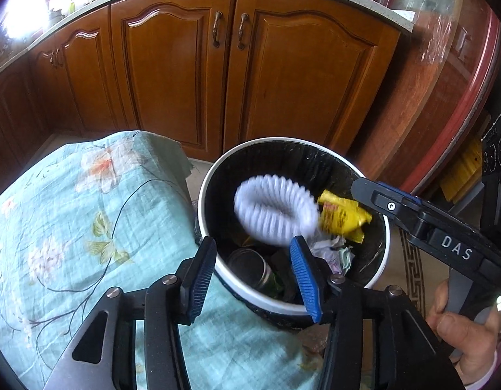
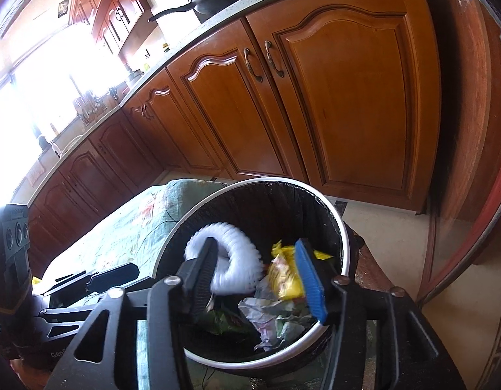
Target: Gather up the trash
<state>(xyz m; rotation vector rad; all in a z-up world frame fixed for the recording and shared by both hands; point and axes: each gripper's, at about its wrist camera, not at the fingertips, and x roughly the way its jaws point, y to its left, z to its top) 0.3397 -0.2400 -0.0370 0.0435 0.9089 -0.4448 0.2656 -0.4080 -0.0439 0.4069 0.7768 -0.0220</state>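
Both tools over the white-rimmed round bin with black liner (image 1: 207, 175); left tool (image 1: 253, 269) released, pads apart, nothing between them; right tool (image 2: 261, 276) also released, pads clear of everything; white ribbed paper ring, pleated like a cake liner (image 1: 276, 209), motion-blurred above the bin contents, apparently mid-drop, touching neither tool as far as I can tell; crumpled yellow foil wrapper (image 1: 343, 216) just beside it, also blurred, inside the rim; below them crumpled white paper (image 1: 331, 248) and a dark metal can (image 1: 248, 266).

Handling judgement: ring and wrapper are very light, soft, crush easily; wrapper likely slick; if a re-pick is needed, pinch the ring across its pleated wall, the wrapper at a bunched fold; light squeeze suffices.

Bin stands beside a piece of furniture draped in teal floral cloth (image 1: 71, 227); brown wooden cabinet doors (image 1: 218, 74) behind.
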